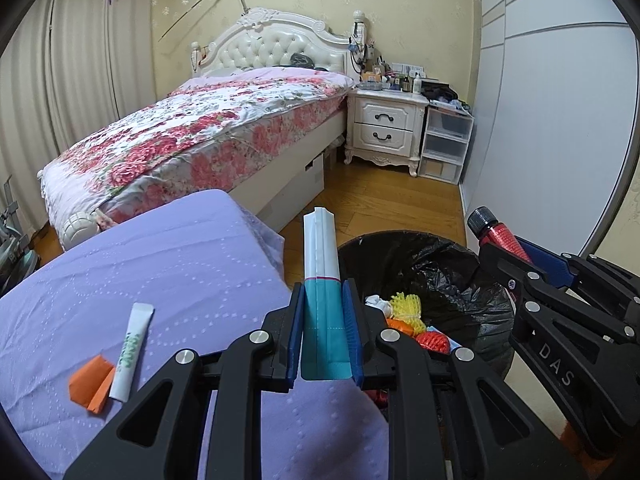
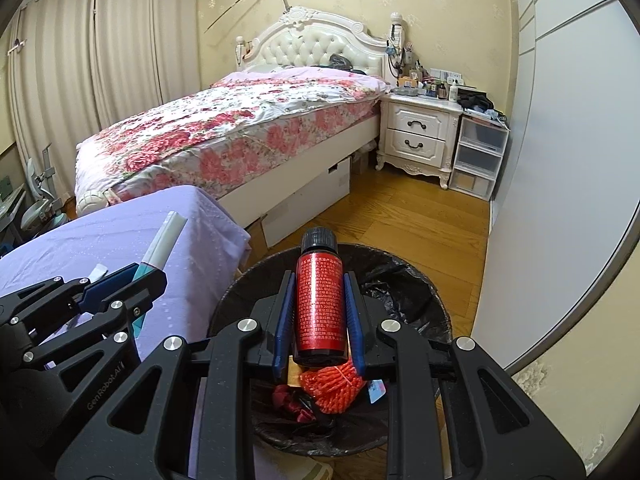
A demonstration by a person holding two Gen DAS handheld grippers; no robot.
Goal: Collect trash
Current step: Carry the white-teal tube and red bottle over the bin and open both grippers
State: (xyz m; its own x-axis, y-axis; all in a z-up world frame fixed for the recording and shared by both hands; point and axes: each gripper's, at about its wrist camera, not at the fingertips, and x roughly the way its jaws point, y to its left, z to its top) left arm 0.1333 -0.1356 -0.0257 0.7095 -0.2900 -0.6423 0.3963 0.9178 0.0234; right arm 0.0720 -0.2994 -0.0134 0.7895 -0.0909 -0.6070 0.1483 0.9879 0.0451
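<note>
Right now the left gripper [image 1: 323,320] is clamped on a folded teal-and-white packet [image 1: 321,276], its blue pads pressed to both sides of the teal lower part while the white end sticks out ahead, and it sits at the right edge of the lilac-covered table [image 1: 160,280], just beside the rim of the trash bin [image 1: 424,276]. Beside it, the right gripper [image 2: 319,312] grips a small red bottle [image 2: 320,304] with a black cap, held over the bin's open mouth. That bin is lined with a black bag and already holds a yellow foam net [image 1: 406,306], a red foam net [image 2: 334,386], some white crumpled paper [image 1: 378,303] and dark red scraps [image 2: 294,398]. Back on the table near its front left edge lie a white sachet [image 1: 132,350] with green print and, touching it, a folded orange paper [image 1: 92,384]. Behind stand a bed [image 1: 192,136] with a floral cover and a white nightstand [image 1: 384,128]
</note>
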